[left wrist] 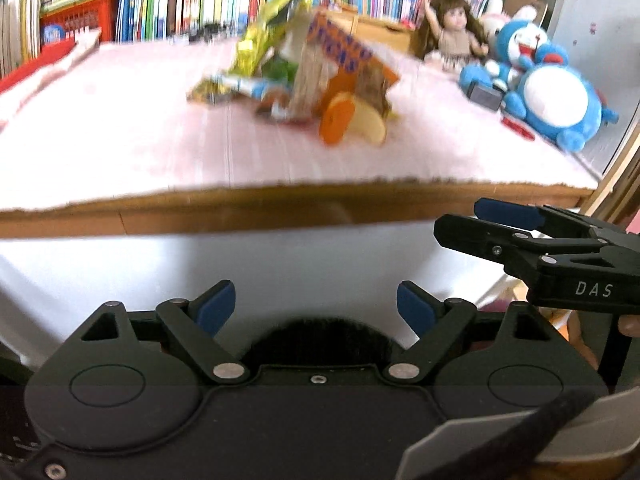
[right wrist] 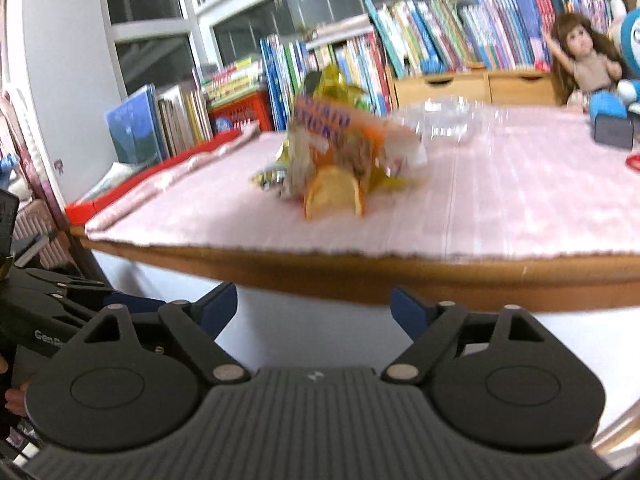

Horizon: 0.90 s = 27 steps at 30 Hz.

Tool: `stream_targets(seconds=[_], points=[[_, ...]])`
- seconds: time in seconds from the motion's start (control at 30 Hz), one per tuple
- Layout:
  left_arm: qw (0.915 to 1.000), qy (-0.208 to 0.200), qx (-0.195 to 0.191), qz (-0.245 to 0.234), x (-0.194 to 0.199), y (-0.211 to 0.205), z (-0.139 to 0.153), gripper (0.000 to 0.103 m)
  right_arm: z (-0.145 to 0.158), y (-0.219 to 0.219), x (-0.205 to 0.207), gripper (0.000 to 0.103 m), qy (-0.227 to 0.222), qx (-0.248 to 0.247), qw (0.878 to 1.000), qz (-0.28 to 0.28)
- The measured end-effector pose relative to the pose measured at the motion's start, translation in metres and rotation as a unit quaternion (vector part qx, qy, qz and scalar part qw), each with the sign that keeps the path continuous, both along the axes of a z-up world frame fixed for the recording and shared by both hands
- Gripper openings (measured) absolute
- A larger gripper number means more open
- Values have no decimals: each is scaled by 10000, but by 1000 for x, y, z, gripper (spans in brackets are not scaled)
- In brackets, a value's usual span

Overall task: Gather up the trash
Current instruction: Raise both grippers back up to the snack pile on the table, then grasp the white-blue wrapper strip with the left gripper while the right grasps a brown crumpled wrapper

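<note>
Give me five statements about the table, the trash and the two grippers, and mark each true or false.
1. The trash pile lies on the pink-covered table. True.
2. The left gripper is shut on a wrapper. False: its jaws stand open with nothing between them.
3. A doll sits at the far edge of the table beside a blue plush toy. True.
4. The right gripper holds the orange slice. False: it is open and empty, short of the table edge; the slice lies at the front of the pile.
5. Books stand in rows behind the table. True.
</note>
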<state>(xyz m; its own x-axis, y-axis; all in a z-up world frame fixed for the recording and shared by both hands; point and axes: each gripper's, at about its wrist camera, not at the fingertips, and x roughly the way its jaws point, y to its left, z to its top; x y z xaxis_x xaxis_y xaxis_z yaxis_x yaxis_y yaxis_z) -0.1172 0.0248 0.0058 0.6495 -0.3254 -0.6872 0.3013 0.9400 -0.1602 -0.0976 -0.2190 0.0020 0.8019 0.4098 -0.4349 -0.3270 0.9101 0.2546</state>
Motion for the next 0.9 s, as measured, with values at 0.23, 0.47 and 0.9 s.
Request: stream_targets(seconds=[0.23, 0.47, 0.9], points=[[9976, -564, -370, 179, 8, 12, 28, 90, 12, -3, 9, 92, -447, -164, 9986, -241], [9930, -1000, -367, 504, 33, 11, 37, 90, 15, -6, 31, 92, -573, -219, 9960, -654], [9692, -554, -1776, 1612, 132, 41, 24, 54, -1, 37, 64, 87, -463, -506, 9968, -408]])
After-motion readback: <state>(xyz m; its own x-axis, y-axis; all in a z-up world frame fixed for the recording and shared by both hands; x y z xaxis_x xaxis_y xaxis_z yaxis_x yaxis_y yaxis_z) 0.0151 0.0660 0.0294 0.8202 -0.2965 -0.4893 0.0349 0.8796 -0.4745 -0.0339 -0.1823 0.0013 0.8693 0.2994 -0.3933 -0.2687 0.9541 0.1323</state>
